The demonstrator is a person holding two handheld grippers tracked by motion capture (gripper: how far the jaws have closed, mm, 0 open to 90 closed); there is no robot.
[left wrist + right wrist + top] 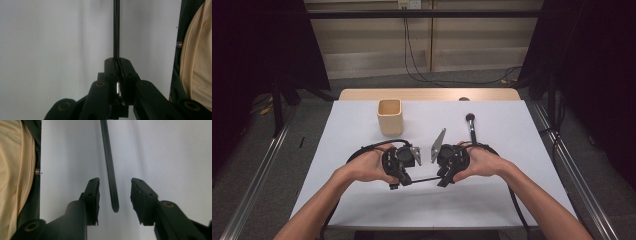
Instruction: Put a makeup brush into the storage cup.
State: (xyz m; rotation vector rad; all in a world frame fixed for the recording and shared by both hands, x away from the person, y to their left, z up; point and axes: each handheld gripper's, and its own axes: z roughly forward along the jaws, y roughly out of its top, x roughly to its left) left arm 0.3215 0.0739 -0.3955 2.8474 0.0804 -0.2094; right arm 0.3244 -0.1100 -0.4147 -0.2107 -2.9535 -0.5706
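A thin black rod (424, 179) runs level between my two grippers, just above the white table (512, 190). My left gripper (407, 181) is shut on one end of it; in the left gripper view the rod (116, 30) leaves the pressed-together jaws of that gripper (119, 62) and runs straight away. My right gripper (441, 181) faces it from the other side. In the right gripper view the rod's rounded free end (110, 175) lies between the parted jaws of that gripper (114, 192), with a gap on each side and neither pad touching it.
A beige square cup (390, 116) stands at the back left of the table. A black-headed brush (470, 125) lies behind my right hand. The person's beige clothing (15, 170) sits close to the near table edge.
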